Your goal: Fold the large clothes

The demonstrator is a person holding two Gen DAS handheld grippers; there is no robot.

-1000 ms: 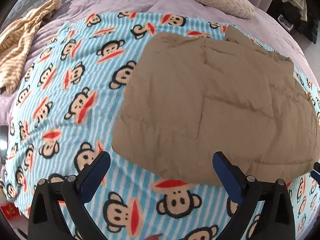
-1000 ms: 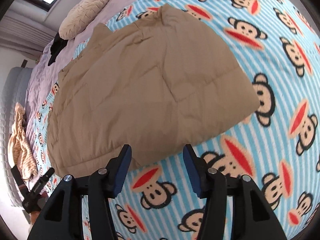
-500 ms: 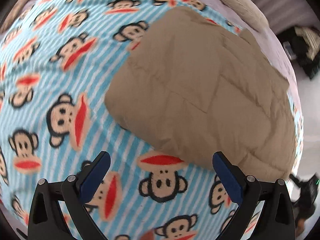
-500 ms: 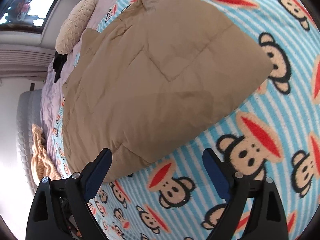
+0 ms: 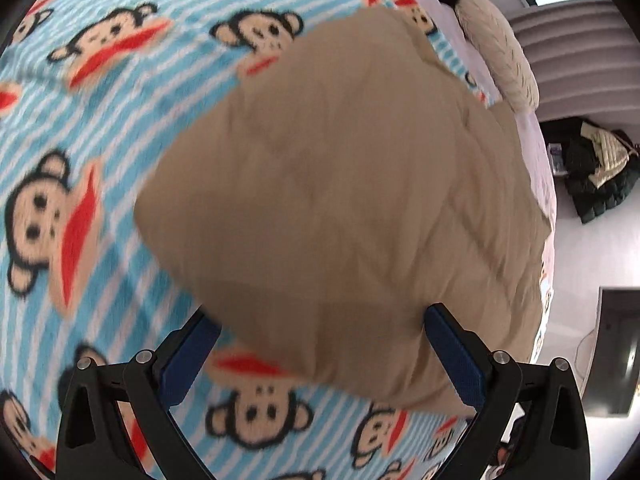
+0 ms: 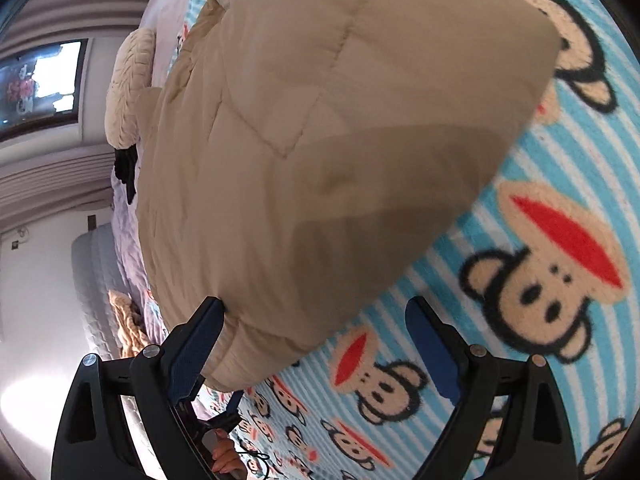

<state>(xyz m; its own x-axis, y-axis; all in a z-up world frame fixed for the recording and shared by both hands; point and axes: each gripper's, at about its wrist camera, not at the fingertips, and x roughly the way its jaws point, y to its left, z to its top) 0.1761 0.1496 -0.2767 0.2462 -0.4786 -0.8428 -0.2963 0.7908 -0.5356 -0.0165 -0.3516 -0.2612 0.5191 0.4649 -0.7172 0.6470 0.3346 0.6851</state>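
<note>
A tan quilted garment (image 5: 340, 180) lies folded on a blue striped monkey-print blanket (image 5: 80, 200) that covers the bed. My left gripper (image 5: 320, 344) is open and low over the garment's near edge, which reaches in between the two blue pads without being pinched. In the right wrist view the same garment (image 6: 320, 120) fills the upper middle, on the blanket (image 6: 560, 280). My right gripper (image 6: 316, 336) stands wide open at the garment's near corner. Its left finger (image 6: 196, 344) is right against the padded hem; the right finger is over bare blanket.
A cream textured pillow (image 5: 500, 56) and a black cloth lie at the far end of the bed. A beige knit throw (image 6: 128, 328) sits by the bed's edge. Dark clothes (image 5: 600, 168) are piled on the floor. A hand (image 6: 224, 452) holding the other gripper shows below.
Both grippers sank toward the garment's near edge and rolled, so the garment looms larger. The right jaws widened from half open to fully open. The garment itself lies as before.
</note>
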